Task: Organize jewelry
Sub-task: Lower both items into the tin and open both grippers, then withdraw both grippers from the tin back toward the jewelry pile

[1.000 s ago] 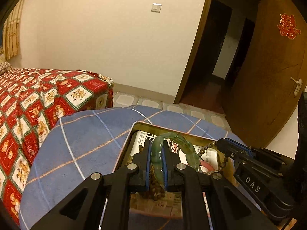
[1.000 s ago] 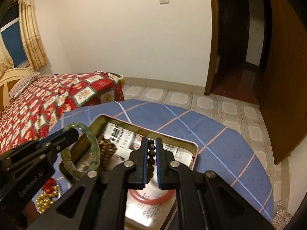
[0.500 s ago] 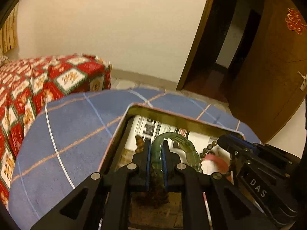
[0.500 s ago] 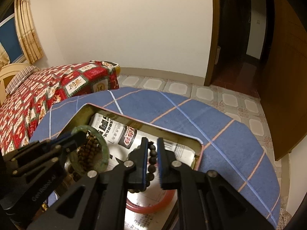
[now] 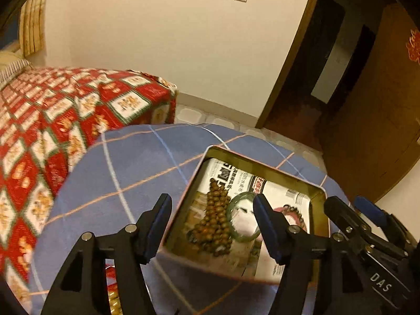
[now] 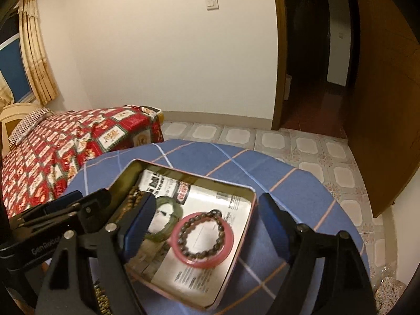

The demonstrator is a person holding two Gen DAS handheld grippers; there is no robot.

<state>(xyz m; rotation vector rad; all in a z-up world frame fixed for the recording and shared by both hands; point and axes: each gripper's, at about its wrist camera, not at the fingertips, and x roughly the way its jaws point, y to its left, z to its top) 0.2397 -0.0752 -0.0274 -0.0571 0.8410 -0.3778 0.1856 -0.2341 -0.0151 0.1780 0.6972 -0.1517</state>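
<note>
Where gripper (image 6: 207, 216) fingers cross, green bangle (image 6: 170, 214) part-hidden.

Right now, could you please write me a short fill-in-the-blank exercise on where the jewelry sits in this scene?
1. The dark bead bracelet lies inside the ring of the ____ bangle.
2. The green bangle lies flat in the tin beside a heap of ____ beads.
3. The tin's floor is lined with printed ____.
4. The left gripper and the right gripper each hold ____.

Missing words: red; brown; paper; nothing
</note>
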